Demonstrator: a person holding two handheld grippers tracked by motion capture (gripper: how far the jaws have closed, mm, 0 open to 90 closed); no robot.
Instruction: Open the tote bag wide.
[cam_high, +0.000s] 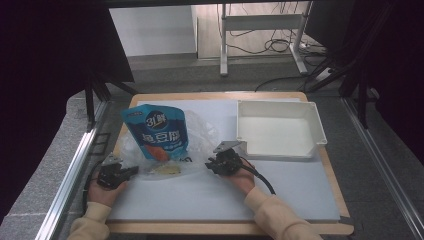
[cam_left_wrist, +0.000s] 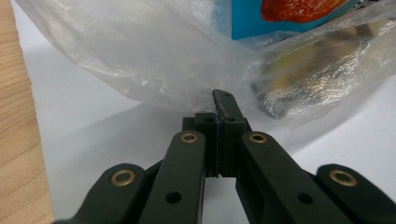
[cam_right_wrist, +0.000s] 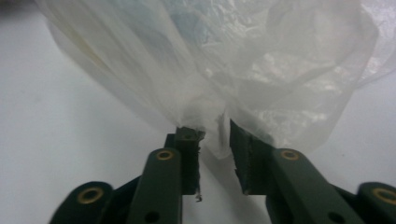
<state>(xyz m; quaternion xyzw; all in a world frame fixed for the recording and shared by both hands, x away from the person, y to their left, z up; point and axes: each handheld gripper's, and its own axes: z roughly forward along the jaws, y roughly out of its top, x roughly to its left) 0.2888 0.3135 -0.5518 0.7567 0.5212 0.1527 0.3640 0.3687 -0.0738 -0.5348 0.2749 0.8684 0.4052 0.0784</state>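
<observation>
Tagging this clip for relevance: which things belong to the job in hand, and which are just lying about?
In the job: clear plastic bag, blue snack pouch inside it, left gripper pinching the bag's edge, right gripper at its other edge.

Lying about: white tray, grey mat.

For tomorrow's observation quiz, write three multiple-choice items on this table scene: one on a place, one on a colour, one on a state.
1. Where is the tray?
A. beyond the right gripper
B. beside the left gripper
C. on the floor

2. What colour is the pouch in the bag?
A. red
B. blue
C. green

3. How are the left gripper's fingers?
A. wide open
B. shut on the bag
C. shut on the tray

Answers: 1 A, the high view shows the tray beyond the right gripper; 2 B, blue shows through the clear plastic; 3 B, the fingers pinch the plastic.
</observation>
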